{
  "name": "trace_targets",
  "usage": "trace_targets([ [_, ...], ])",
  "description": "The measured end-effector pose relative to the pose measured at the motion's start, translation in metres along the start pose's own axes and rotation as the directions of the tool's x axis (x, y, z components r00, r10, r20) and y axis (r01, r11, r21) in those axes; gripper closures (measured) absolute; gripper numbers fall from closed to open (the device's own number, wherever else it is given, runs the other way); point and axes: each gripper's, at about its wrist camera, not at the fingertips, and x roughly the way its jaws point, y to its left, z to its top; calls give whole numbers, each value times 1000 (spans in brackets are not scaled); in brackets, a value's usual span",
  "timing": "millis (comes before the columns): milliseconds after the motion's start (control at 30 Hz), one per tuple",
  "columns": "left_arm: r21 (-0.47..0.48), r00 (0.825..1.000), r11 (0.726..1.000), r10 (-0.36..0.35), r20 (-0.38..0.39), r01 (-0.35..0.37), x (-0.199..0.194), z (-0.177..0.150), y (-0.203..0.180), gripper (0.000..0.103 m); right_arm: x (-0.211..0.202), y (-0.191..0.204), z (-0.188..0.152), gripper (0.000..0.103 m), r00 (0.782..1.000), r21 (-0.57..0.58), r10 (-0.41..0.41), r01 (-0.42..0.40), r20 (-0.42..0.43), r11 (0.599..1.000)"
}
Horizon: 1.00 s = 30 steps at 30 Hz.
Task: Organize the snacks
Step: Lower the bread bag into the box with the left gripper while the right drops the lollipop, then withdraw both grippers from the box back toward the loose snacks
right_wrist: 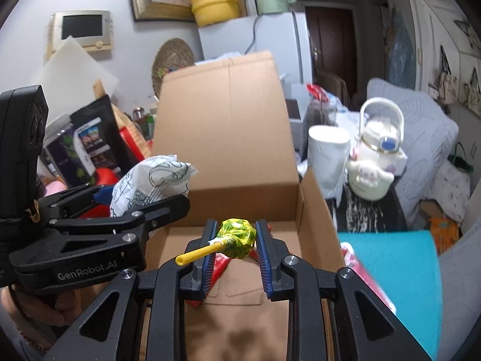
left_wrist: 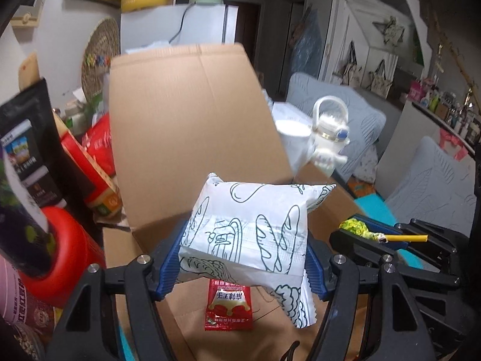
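Observation:
My left gripper [left_wrist: 242,258] is shut on a white snack bag with green bread drawings [left_wrist: 249,228] and holds it above the open cardboard box [left_wrist: 192,114]. A red sauce packet [left_wrist: 228,307] lies on the box floor below. My right gripper [right_wrist: 236,237] is shut on a green-wrapped lollipop [right_wrist: 237,237] with a yellow stick, over the same box [right_wrist: 228,138]. In the right wrist view the left gripper [right_wrist: 144,207] and its white bag [right_wrist: 150,180] are at the left. In the left wrist view the right gripper [left_wrist: 378,234] with the lollipop [left_wrist: 357,228] is at the right.
Left of the box stand a black pouch [left_wrist: 27,150], a red tub [left_wrist: 66,252] and red packages [left_wrist: 96,162]. Right of it are a white cup [right_wrist: 327,156] and a white character kettle [right_wrist: 375,156]. A teal surface [right_wrist: 396,273] lies at the right.

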Motion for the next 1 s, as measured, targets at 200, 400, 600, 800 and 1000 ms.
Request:
trace_targets([
  [200, 2, 995, 1000, 29, -95, -29, 28, -7, -1, 35, 21, -10, -6, 78, 997, 27, -17, 20, -82, 999],
  [400, 11, 983, 998, 64, -170, -63, 49, -15, 1, 35, 40, -16, -14, 78, 989, 39, -25, 31, -148, 999],
  [600, -6, 973, 999, 36, -229, -38, 60, -20, 4, 35, 47, -22, -17, 77, 983, 75, 0, 14, -181, 997],
  [800, 15, 973, 997, 83, -215, -81, 57, -17, -1, 33, 47, -27, -18, 72, 981, 94, -11, 30, -196, 995],
  [1000, 29, 977, 992, 129, -172, -126, 43, -11, -1, 33, 42, -24, -18, 71, 981, 85, -21, 38, -192, 996],
])
